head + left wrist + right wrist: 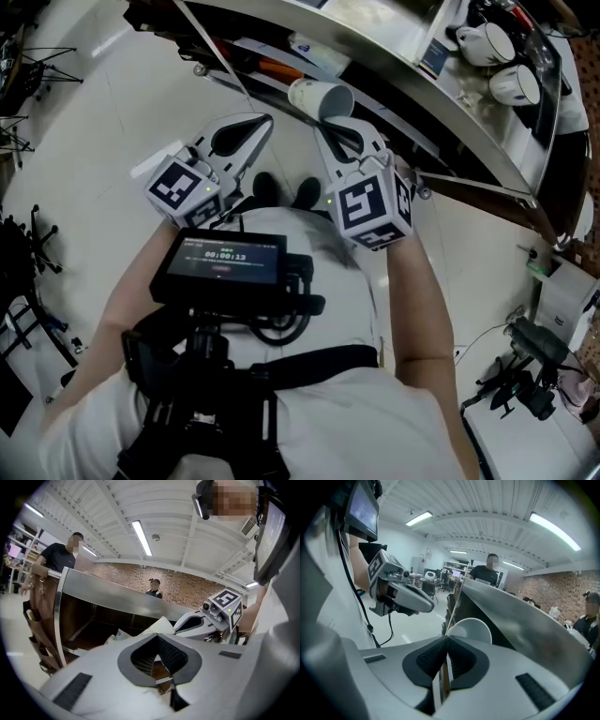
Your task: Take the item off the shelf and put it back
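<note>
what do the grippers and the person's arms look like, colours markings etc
Both the left gripper and right gripper have smooth light grey shells tapering to a point, with black ribbed pads lining a scooped hollow. Each carries a white cube printed with black square markers and a small green light. The person wears a white short-sleeved shirt; the forearms are bare.

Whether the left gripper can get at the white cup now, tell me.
Probably yes: the white cup is pinched in the right gripper, close beside the left gripper with nothing between them, though the left one is shut.
</note>
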`<move>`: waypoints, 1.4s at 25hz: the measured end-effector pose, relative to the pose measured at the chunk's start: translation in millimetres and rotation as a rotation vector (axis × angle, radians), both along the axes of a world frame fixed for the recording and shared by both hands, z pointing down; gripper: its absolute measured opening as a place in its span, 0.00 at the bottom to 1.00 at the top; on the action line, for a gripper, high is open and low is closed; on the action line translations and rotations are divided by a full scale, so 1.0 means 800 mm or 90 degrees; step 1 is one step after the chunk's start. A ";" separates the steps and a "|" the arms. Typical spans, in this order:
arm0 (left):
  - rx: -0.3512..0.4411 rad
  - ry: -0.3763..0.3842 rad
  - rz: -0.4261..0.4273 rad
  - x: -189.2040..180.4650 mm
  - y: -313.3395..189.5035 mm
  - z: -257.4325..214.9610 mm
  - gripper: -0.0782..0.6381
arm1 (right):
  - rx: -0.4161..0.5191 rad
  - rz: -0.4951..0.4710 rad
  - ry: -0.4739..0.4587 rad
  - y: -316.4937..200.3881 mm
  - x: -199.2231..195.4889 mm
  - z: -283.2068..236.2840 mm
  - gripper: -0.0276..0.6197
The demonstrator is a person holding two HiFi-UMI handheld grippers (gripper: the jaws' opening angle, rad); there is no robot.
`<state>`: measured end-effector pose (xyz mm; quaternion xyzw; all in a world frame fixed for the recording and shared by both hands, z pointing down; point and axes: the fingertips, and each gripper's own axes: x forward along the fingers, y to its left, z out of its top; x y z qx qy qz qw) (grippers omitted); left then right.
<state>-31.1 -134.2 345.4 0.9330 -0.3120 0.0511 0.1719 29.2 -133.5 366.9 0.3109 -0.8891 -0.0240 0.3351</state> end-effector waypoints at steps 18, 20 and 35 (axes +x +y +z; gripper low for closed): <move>-0.028 -0.033 -0.002 0.001 0.031 0.053 0.11 | -0.043 0.045 0.305 -0.077 0.109 0.131 0.07; -0.030 -0.034 -0.008 -0.005 0.036 0.059 0.11 | -0.039 0.053 0.338 -0.095 0.121 0.141 0.07; -0.053 -0.046 -0.045 -0.024 0.043 0.080 0.11 | -0.058 0.119 0.479 -0.155 0.186 0.202 0.07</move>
